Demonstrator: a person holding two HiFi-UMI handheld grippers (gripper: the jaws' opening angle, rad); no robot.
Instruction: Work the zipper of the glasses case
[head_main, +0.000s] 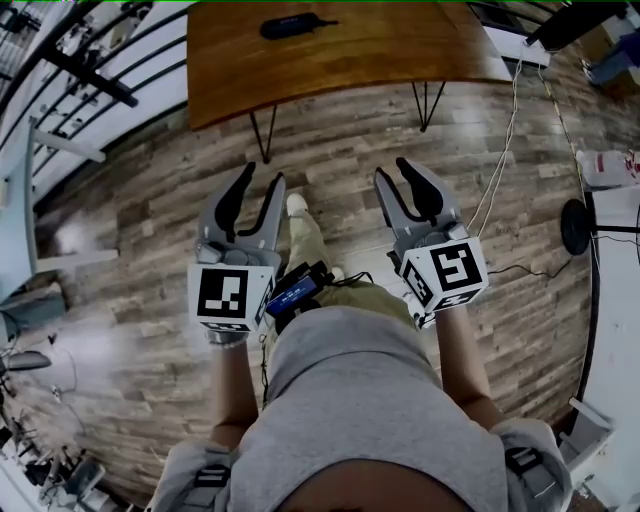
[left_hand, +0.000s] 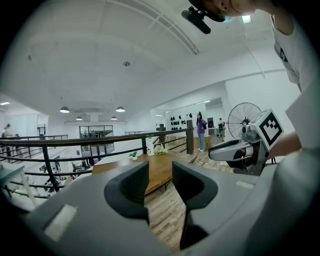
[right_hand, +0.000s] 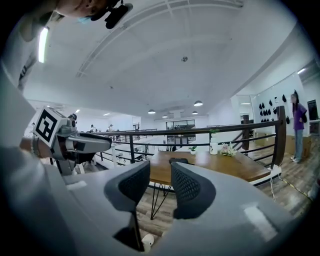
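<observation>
The glasses case (head_main: 297, 25) is lying on the counter (head_main: 400, 60). The left gripper (head_main: 262, 180) and right gripper (head_main: 393, 170) are hovering short of the counter, fingers narrowly parted, empty. I'm guessing a hasty reach just shoves the case along the counter.

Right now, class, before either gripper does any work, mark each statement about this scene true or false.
1. The glasses case lies on the wooden table. True.
2. The left gripper is clamped on the glasses case. False: its jaws stand apart with nothing between them.
3. The right gripper holds nothing. True.
4. Both grippers hang above the wooden table. False: they are over the floor, short of the table's near edge.
</observation>
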